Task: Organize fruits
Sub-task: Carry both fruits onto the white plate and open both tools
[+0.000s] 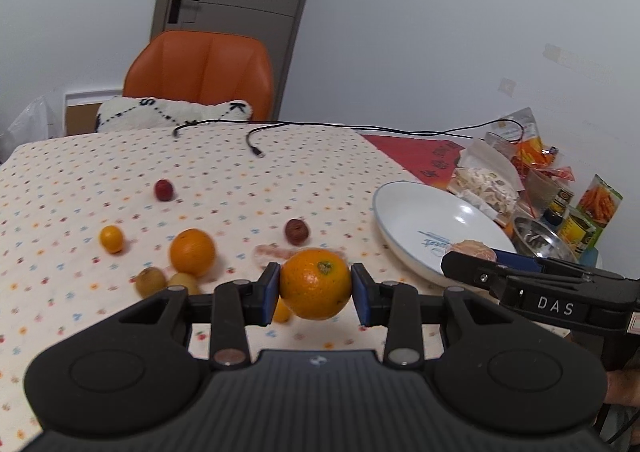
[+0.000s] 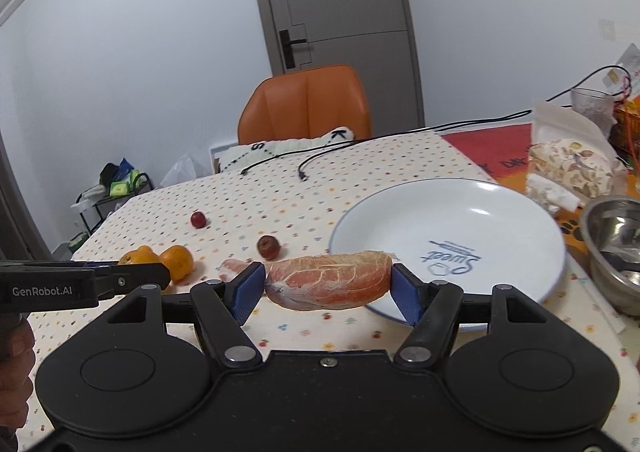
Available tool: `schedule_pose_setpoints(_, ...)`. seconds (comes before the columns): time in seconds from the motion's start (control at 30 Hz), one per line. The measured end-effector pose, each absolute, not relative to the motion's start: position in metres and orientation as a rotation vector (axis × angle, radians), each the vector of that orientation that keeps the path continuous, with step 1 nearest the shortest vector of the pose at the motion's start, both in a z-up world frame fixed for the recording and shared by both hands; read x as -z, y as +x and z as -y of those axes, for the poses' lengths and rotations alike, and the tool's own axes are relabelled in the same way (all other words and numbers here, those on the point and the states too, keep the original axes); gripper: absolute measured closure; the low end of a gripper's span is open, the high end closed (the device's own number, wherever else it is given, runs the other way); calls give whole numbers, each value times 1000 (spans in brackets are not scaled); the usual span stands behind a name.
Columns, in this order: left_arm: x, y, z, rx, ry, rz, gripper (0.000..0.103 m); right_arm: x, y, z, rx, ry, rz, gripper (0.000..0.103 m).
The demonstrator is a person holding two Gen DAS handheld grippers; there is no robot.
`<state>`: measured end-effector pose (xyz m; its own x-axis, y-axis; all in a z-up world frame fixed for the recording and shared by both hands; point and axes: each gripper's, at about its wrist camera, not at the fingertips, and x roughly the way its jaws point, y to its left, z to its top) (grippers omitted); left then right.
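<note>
**Both grippers loaded above the spotted cloth**

On the far left of the table's cream cloth with small coloured dots lies a small round yellow-orange citrus, and behind it a small dark red fruit. Nearer the camera, two dull green-brown kiwi-like fruits sit side by side, just beside a medium round orange. A second dark red wrinkled fruit rests a little further right, and a pale pink peeled citrus segment lies flat on the cloth in front of it.

The left gripper has its blue-padded jaws closed against the sides of a large round orange with a green stem scar, which hangs clear of the cloth; a bit of another yellow fruit shows beneath it.

To its right, the right gripper has its blue pads pressed on the two ends of a big peeled pinkish-red grapefruit wedge, held at the near rim of a wide shallow white plate with a thin blue rim and blue lettering. The plate holds no fruit.

Right of the plate stand a steel bowl and a clear bag of nougat-like pieces, with more snack packets behind. An orange chair stands at the far side.
</note>
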<state>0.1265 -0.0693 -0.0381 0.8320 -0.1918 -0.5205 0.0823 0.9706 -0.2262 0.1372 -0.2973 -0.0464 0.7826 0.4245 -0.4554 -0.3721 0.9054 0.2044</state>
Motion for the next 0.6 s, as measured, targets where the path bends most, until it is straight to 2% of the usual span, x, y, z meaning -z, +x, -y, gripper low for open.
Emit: schedule_pose_setpoints(0.6, 30, 150, 117, 221, -166, -569, 67, 50, 138, 347, -341, 158, -498, 38)
